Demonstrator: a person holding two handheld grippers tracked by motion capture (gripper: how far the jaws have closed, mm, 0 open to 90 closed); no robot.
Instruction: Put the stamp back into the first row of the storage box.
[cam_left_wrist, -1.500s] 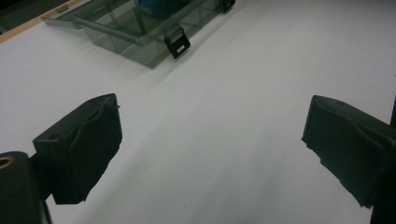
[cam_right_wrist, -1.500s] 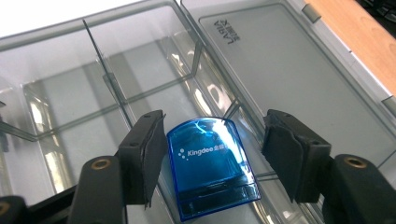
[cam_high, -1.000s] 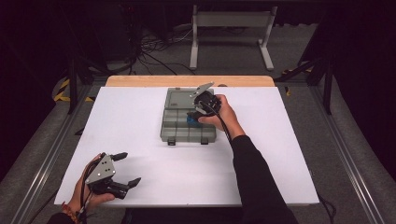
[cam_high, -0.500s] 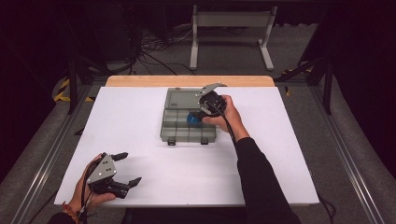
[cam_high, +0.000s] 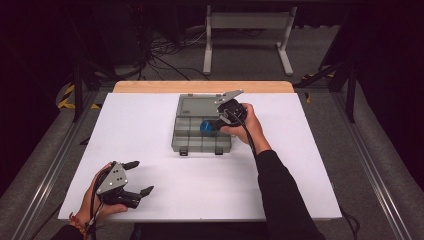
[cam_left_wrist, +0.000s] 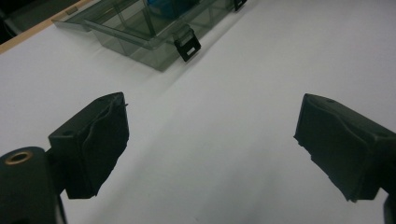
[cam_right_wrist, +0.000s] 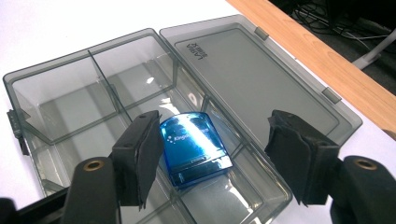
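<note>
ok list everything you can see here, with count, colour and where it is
organiser box: 1, smoky grey clear plastic, lid open flat toward the far edge, middle of the table
blue item: 1, glossy blue, lying in a box compartment between the right gripper's fingers, not pressed by them
box latches: 2, black, on the box's near wall
table: 1, white top with a wooden strip along the far edge
metal stand: 1, pale grey, on the floor beyond the table
left gripper: 1, black, open, near left corner of the table
right gripper: 1, black, open, over the box
</note>
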